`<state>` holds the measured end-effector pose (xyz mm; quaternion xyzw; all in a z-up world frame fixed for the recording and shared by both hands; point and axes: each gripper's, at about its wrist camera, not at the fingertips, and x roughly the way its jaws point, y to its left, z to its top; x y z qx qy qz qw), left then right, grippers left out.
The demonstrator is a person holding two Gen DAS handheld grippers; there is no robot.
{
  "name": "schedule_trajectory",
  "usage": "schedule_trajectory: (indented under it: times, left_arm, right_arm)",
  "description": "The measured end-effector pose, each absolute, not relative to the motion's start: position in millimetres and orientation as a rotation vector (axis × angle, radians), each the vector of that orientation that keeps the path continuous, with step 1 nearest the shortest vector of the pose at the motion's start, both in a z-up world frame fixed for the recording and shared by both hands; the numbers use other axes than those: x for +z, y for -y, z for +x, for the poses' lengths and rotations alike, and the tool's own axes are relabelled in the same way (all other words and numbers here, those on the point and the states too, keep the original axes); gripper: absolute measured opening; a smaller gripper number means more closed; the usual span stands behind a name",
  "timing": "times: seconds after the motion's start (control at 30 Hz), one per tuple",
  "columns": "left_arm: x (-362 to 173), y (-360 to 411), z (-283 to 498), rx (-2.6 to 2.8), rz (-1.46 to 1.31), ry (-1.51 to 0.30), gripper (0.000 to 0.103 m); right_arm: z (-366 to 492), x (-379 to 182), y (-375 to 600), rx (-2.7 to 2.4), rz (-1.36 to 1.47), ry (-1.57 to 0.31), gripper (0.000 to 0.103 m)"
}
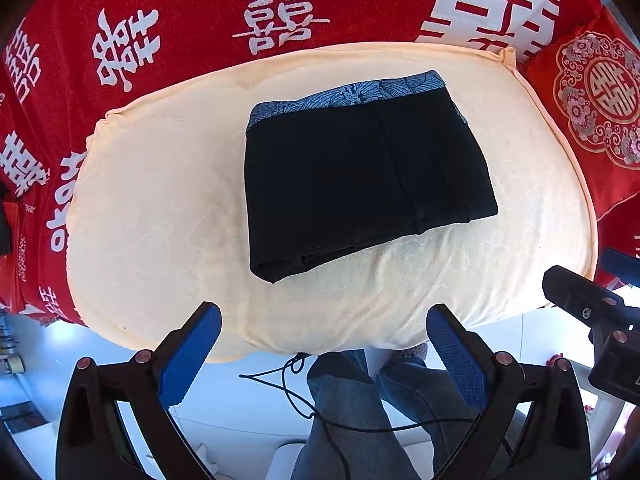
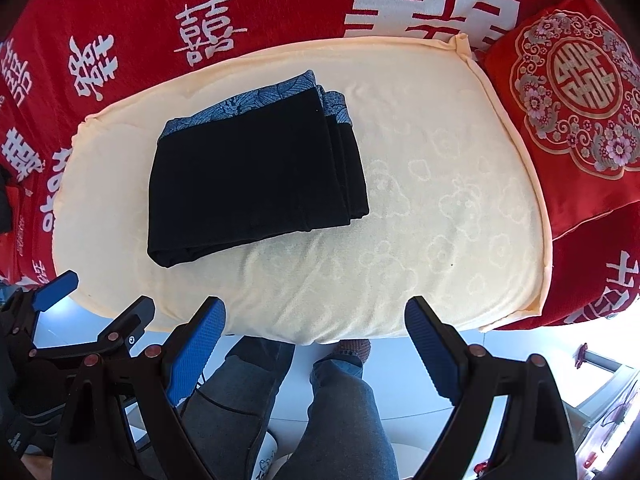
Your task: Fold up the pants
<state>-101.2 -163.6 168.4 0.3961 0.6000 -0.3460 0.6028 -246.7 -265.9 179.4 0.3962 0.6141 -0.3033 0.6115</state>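
Black pants (image 1: 360, 168) with a blue patterned waistband lie folded into a compact rectangle on a cream cushion (image 1: 160, 208). In the right wrist view the same folded pants (image 2: 252, 176) rest on the left half of the cushion (image 2: 440, 200). My left gripper (image 1: 324, 316) hangs open near the cushion's front edge, nothing between its blue pads. My right gripper (image 2: 316, 312) is also open and empty, held back from the cushion's front edge. Neither touches the pants. The right gripper (image 1: 592, 300) shows at the left view's right edge, the left gripper (image 2: 80, 312) at the right view's left edge.
A red blanket (image 1: 200, 20) with white characters lies under and behind the cushion. A red embroidered pillow (image 2: 576, 96) sits at the right. A person's jeans-clad legs (image 2: 344, 408) and a black cable (image 1: 304, 396) are below, over a pale floor.
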Motion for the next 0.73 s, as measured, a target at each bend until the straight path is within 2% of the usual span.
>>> schedule_trajectory:
  times: [0.73]
  left_arm:
    - [185,162,-86,-0.82,0.798,-1.367,0.103]
  right_arm:
    - [-232,191,267,-0.672,0.87,-1.386,0.093]
